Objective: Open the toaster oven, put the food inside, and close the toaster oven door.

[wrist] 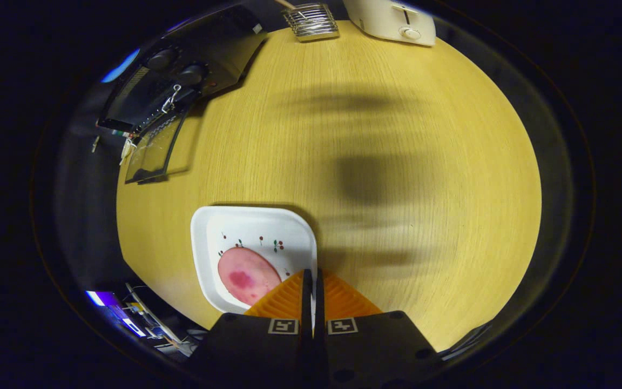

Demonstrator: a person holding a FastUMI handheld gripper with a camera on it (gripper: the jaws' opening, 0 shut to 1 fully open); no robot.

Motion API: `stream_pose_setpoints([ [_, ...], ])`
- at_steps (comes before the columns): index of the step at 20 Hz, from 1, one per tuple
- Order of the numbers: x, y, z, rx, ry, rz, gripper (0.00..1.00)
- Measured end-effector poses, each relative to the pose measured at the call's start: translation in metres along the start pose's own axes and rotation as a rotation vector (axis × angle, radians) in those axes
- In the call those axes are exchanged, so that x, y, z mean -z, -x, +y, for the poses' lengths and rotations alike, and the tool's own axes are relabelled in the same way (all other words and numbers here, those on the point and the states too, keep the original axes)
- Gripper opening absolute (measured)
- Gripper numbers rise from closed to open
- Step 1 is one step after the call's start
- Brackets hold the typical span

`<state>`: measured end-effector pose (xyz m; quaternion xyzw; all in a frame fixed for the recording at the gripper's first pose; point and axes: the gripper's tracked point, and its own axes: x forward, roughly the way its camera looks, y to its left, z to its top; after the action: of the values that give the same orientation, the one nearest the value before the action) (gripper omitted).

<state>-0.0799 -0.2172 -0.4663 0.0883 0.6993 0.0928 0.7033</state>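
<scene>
Tongs [312, 278]: fingers pressed together, nothing held, poised over the near right edge of a white plate [224, 221]. Pink food slice [246, 275] lies on the plate, just left of the fingertips. Toaster oven [181, 86] stands well beyond on the wooden surface [397, 162], its door [154, 151] dropped open. White toaster [392, 21] and metal rack [311, 21] sit farthest off.

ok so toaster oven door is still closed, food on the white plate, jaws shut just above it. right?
Not quite. The toaster oven door is already open, hanging down toward the table, as the gripper view shows. The rest holds: the pink food lies on the white plate, and the gripper has its jaws shut, holding nothing, over the plate's near edge.
</scene>
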Motion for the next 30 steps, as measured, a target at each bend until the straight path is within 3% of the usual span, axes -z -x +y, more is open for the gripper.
stream_pose_setpoints([
  [5,0.008,0.017,0.017,-0.291,-0.333,-0.056,0.05],
  [12,0.005,0.006,0.079,-0.451,-0.596,-0.193,0.05],
  [16,-0.006,0.012,0.151,-0.470,-0.686,-0.271,0.05],
  [22,-0.067,0.001,0.233,-0.486,-0.910,-0.454,0.05],
  [30,-0.161,-0.034,0.288,-0.456,-1.149,-0.632,0.05],
])
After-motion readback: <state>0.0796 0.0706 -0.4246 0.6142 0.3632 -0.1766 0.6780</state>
